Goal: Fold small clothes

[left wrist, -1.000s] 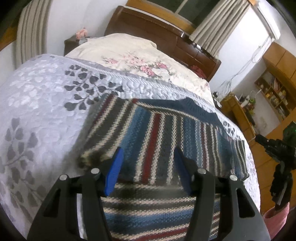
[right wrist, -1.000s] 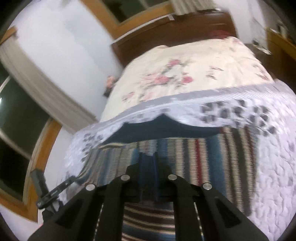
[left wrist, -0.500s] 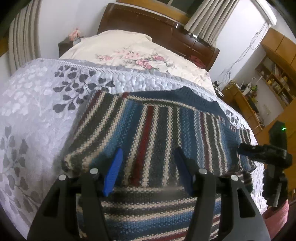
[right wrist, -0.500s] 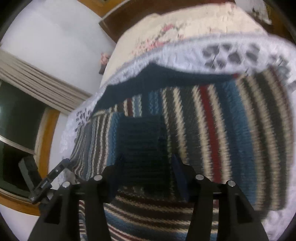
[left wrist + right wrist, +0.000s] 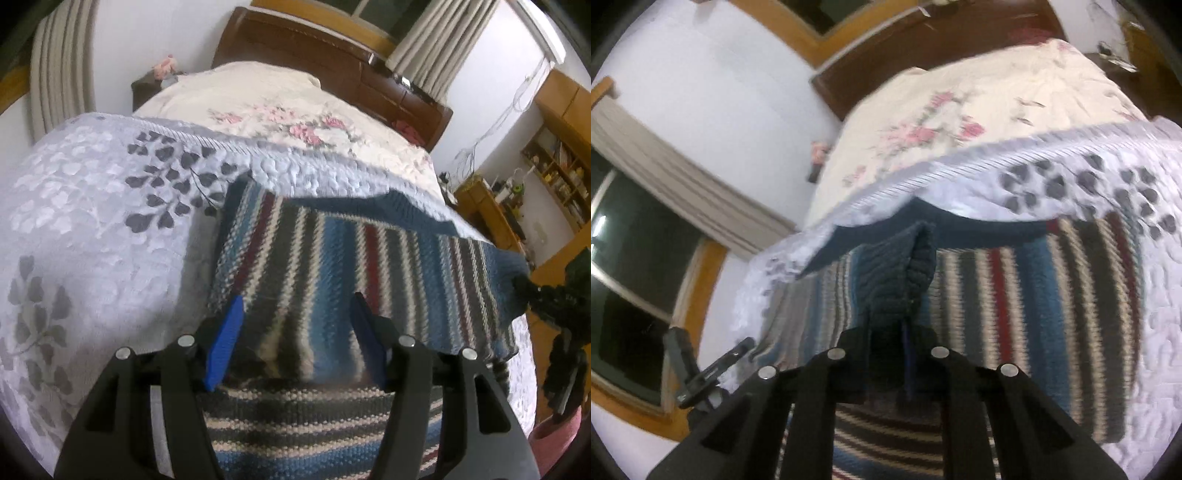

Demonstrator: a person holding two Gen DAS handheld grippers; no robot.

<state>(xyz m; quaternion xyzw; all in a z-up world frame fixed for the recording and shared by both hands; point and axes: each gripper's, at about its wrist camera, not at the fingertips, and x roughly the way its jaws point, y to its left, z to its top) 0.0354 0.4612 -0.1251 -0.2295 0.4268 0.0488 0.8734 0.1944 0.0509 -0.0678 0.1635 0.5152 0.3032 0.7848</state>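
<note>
Already part-folded: the striped sweater [image 5: 354, 266] lay doubled on the grey leaf-pattern quilt [image 5: 92, 229].

You had one layer of the sweater turned over the layer beneath, so its stripes crossed those of the lower part nearest you, and its dark collar edge pointed toward the quilt's fringed border. Your left gripper [image 5: 295, 334] stood spread wide just above the fold and held nothing. Your right gripper [image 5: 888, 354] was pressed together on the navy ribbed cuff [image 5: 894, 273], raised over the sweater's middle. I judged this sleeve was not yet laid flat, and further folds remained.
</note>
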